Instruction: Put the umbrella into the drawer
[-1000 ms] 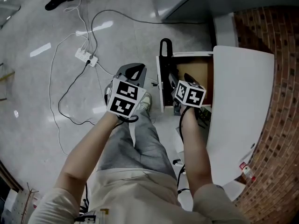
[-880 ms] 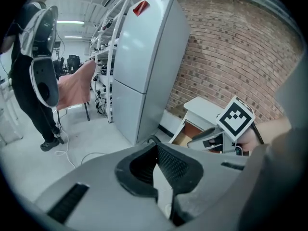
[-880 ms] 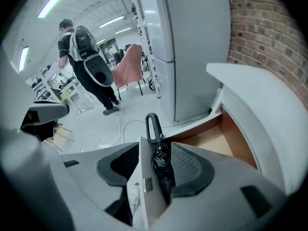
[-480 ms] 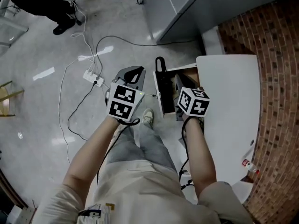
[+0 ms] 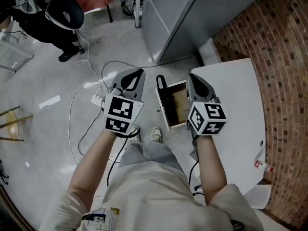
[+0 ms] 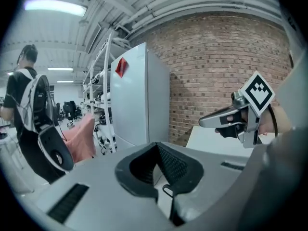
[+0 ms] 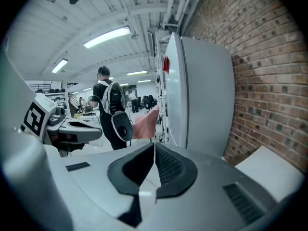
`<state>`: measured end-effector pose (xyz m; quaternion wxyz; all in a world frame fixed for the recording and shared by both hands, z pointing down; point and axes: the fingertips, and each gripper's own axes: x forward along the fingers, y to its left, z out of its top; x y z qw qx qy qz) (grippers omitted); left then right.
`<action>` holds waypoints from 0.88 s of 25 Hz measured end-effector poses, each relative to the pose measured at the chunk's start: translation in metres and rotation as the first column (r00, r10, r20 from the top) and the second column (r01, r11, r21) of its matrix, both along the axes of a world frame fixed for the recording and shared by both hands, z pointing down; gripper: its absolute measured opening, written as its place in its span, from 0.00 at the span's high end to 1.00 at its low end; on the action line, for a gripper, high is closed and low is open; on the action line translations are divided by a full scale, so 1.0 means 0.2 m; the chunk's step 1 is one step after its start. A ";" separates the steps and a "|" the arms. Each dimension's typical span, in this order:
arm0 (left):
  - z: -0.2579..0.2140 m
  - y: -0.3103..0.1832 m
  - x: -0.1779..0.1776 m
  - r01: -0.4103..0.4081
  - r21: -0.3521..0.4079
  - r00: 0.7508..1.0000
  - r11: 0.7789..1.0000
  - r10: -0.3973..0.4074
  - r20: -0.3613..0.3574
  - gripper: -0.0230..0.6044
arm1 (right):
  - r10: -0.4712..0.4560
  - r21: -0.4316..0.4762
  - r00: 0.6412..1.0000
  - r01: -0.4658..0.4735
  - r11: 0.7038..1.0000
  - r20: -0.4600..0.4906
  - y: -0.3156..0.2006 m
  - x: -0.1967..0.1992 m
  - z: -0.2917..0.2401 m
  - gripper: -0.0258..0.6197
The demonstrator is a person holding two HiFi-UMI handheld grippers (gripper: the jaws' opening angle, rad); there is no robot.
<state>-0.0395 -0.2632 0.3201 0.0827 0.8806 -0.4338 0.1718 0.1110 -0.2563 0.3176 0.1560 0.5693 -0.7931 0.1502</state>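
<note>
The black folded umbrella [image 5: 169, 101] lies inside the open wood-bottomed drawer [image 5: 179, 104], just left of the white tabletop [image 5: 236, 109]. The left gripper [image 6: 156, 145] holds its jaws together with nothing between them. The right gripper [image 7: 154, 144] has just been closing its jaws, which now meet empty.

Lighting, bright and even: we are seeing ceiling tubes [image 7: 107, 36] glowing overhead, white glare streaks lying on the glossy floor [image 5: 49, 101], and shadows falling soft. Both gripper views are bowing the brick wall [image 6: 216, 66] and darkening at the corners. The left gripper [image 6: 156, 145] is looking blurred close up.
</note>
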 end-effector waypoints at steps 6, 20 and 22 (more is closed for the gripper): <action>-0.44 0.12 0.04 -0.058 0.190 0.998 0.980 0.052 0.041 0.95 | -0.069 0.154 0.997 0.062 0.986 0.041 0.09 -0.09 -0.46 0.95; -1.10 0.49 0.05 -0.099 0.390 0.994 0.915 0.110 -0.006 0.95 | -0.181 0.491 0.983 0.158 0.857 -0.001 0.52 -0.13 -1.30 0.95; -1.13 0.53 0.04 -0.075 0.395 0.996 0.915 0.089 -0.018 0.95 | -0.191 0.498 0.982 0.164 0.851 0.004 0.58 -0.13 -1.33 0.95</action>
